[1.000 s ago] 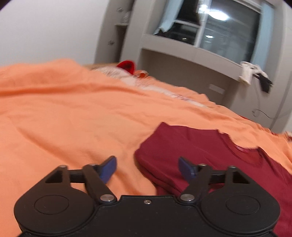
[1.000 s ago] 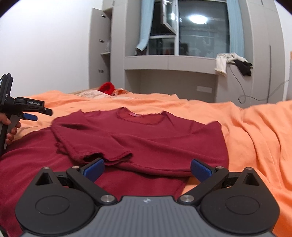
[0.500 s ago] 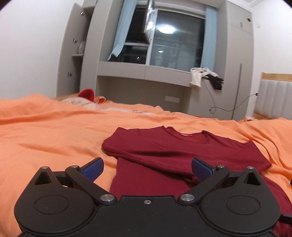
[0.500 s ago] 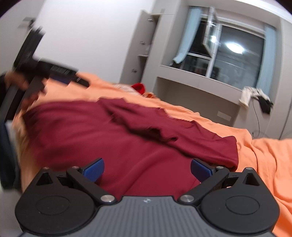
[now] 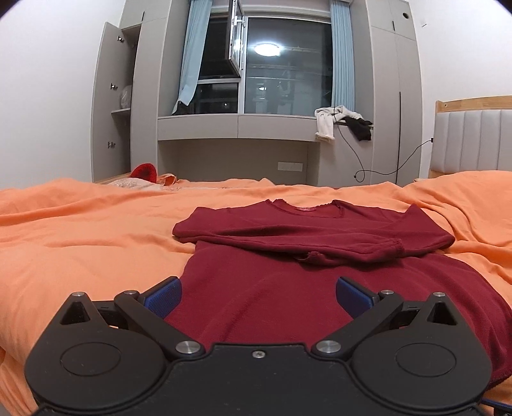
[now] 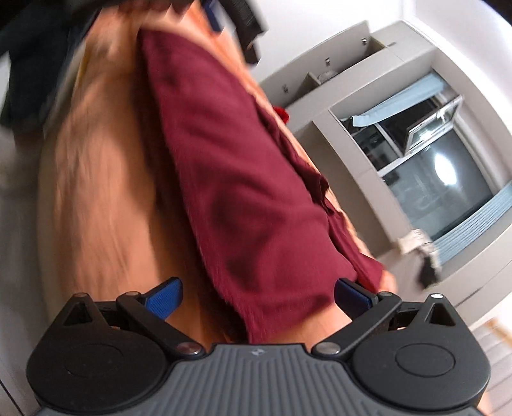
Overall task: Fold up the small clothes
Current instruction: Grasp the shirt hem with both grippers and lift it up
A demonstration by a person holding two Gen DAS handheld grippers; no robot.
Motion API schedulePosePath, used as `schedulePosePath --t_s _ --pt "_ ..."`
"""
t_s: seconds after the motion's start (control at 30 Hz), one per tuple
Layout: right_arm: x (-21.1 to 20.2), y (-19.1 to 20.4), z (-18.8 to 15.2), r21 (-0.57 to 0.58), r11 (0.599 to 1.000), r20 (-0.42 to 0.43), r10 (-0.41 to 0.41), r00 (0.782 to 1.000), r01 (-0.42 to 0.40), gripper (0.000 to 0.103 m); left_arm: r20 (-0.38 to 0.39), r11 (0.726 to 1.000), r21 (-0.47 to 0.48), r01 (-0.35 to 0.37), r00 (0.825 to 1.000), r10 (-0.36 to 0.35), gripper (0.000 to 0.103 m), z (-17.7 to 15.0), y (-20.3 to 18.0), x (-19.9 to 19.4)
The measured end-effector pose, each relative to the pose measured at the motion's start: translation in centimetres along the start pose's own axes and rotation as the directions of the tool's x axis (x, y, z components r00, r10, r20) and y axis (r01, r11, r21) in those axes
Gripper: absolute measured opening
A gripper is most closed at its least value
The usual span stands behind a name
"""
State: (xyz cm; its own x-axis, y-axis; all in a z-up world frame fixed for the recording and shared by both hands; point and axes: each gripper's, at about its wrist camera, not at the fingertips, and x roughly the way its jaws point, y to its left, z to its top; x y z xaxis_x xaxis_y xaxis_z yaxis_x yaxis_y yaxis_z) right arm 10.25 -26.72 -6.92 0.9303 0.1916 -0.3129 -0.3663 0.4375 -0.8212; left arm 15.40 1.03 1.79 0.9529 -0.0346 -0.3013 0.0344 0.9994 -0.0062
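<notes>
A dark red long-sleeved top (image 5: pixel 288 275) lies flat on the orange bed cover (image 5: pixel 80 236), both sleeves folded across its chest, collar at the far end. My left gripper (image 5: pixel 258 292) hovers over the top's near hem, open wide, nothing between its blue pads. In the blurred, strongly rolled right wrist view the same red top (image 6: pixel 230 179) runs diagonally. My right gripper (image 6: pixel 258 292) is open over the top's near corner, with cloth lying between the fingers and no pad pressing on it. The left gripper (image 6: pixel 236 19) shows dimly at that view's top edge.
A grey window bench and cupboard (image 5: pixel 236 128) stand beyond the bed, with white and black clothes (image 5: pixel 342 123) and a cable hanging there. A red item (image 5: pixel 144 171) and pale fabric lie at the bed's far left. A padded headboard (image 5: pixel 473 140) is at the right.
My left gripper opened wider and swung round from the top's left side to face its hem squarely. The right gripper rolled sharply and dropped toward the top's near corner.
</notes>
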Motion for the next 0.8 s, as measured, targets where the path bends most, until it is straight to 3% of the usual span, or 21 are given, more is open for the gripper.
schedulePosePath --t_s 0.17,0.3,0.37,0.4,0.43,0.53,0.63,0.8 --pt "0.5 1.2 0.1 -0.071 0.993 0.032 -0.096 0.995 0.099 0.099 -0.003 1.000 -0.014 0.012 1.000 -0.013 0.102 -0.2 -0.1 -0.4" --pt "-0.2 1.9 0.6 -0.080 0.994 0.114 -0.060 0.992 0.070 0.063 0.007 0.999 0.001 0.034 0.999 -0.034 0.102 -0.5 -0.3 -0.9" --pt "-0.7 1.8 0.8 -0.062 0.998 0.160 -0.020 0.987 0.030 0.041 0.019 0.998 0.009 0.058 0.998 -0.059 0.102 -0.6 -0.5 -1.2" --pt "-1.0 1.5 0.9 -0.034 0.999 0.181 -0.006 0.983 0.012 0.025 0.032 0.997 0.008 0.081 0.996 -0.081 0.102 -0.6 -0.6 -1.4" --pt "-1.1 1.2 1.0 -0.003 1.000 0.200 -0.001 0.980 0.002 0.017 0.058 0.993 0.003 0.118 0.991 -0.118 0.102 -0.5 -0.5 -1.9" --pt "-1.1 -0.4 1.2 0.105 0.994 0.227 -0.021 0.974 -0.003 0.010 0.144 0.974 0.016 0.225 0.964 -0.225 0.102 -0.5 -0.6 -3.3" --pt "-0.8 -2.3 1.4 0.233 0.972 0.239 -0.043 0.970 -0.014 0.010 0.161 0.946 0.098 0.309 0.933 -0.321 0.102 -0.9 -1.6 -4.1" --pt "-0.4 -3.9 1.5 0.360 0.932 0.253 -0.055 0.966 -0.041 0.010 0.103 0.848 0.323 0.420 0.875 -0.472 0.102 -3.0 -5.0 -5.3"
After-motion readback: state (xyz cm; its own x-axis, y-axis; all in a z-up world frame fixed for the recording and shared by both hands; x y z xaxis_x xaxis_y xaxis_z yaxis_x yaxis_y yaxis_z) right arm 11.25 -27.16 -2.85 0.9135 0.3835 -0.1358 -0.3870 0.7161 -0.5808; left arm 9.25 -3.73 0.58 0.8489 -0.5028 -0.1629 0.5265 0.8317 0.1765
